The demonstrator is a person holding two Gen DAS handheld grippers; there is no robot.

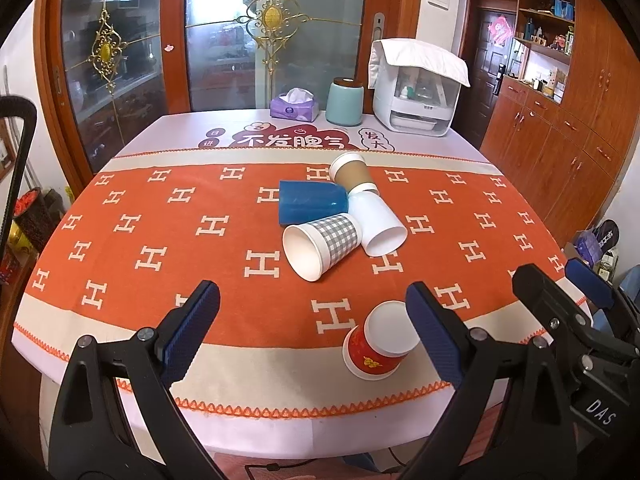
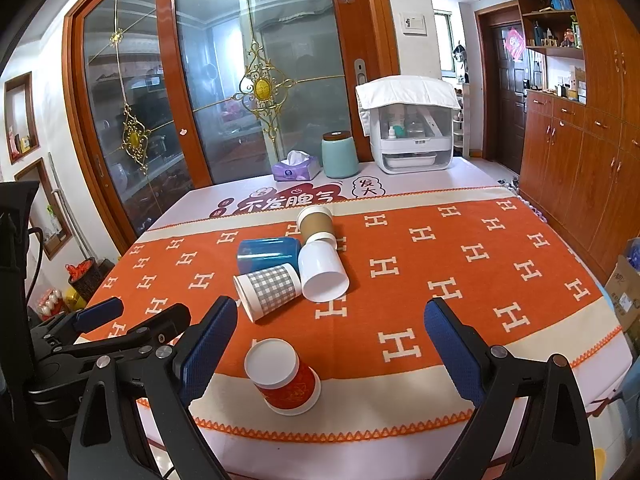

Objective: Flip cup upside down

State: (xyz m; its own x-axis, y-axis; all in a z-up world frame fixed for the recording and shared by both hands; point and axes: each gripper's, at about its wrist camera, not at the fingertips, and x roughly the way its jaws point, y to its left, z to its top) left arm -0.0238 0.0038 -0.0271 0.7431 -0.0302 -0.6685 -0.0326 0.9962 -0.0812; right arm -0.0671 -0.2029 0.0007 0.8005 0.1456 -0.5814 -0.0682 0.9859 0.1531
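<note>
A red paper cup stands upside down, mouth down, near the table's front edge. Behind it several cups lie on their sides in a cluster: a grey checked cup, a blue cup, a white cup and a brown cup. My left gripper is open and empty above the front edge, left of the red cup. My right gripper is open and empty, with the red cup low between its fingers; it also shows at the right of the left wrist view.
An orange patterned cloth covers the table. At the back stand a tissue box, a teal canister and a white appliance under a towel. Wooden cabinets stand at the right.
</note>
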